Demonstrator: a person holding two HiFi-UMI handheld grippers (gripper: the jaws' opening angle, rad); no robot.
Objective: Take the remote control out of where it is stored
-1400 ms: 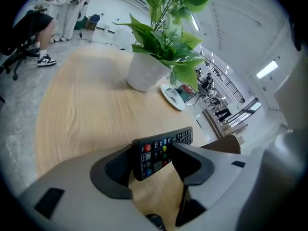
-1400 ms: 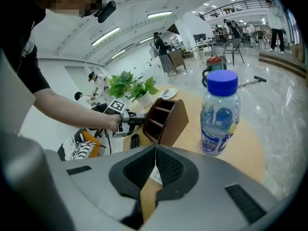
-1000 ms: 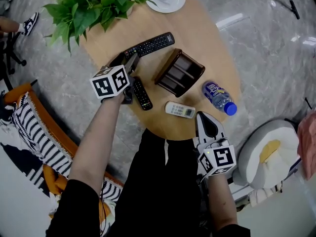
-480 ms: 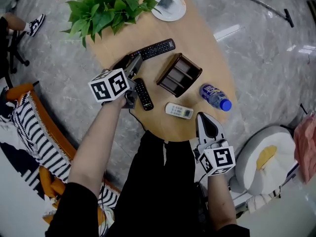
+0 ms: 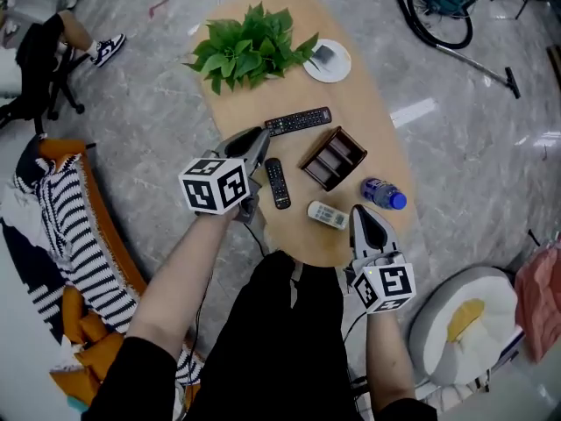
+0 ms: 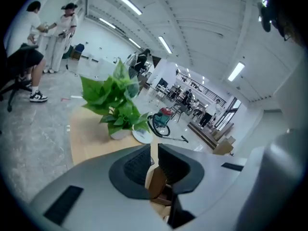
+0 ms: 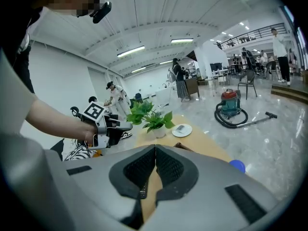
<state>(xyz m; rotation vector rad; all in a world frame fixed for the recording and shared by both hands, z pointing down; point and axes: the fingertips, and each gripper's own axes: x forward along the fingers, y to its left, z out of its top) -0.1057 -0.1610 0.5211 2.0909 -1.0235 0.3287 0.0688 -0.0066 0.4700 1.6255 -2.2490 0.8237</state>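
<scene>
Finding the black remote control (image 5: 278, 183) lying on the table (image 5: 263, 82) just beside the wooden holder (image 5: 334, 158), removal appears done: the left gripper (image 5: 259, 139), jaws just closing to a slit on nothing, and the right gripper (image 5: 362, 214), closed and empty, need only withdraw.

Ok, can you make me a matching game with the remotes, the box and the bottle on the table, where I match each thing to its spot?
Things:
1. long black remote control
2. brown wooden box with compartments
3. clear plastic bottle with a blue cap
4. small white remote control

Spots:
A. lying on its side by the right edge of the light wooden table
B. closest to the person's end of the table
C. closest to the green leafy plant
D. between the long black remote and the bottle

Pairs: 1-C, 2-D, 3-A, 4-B.
</scene>
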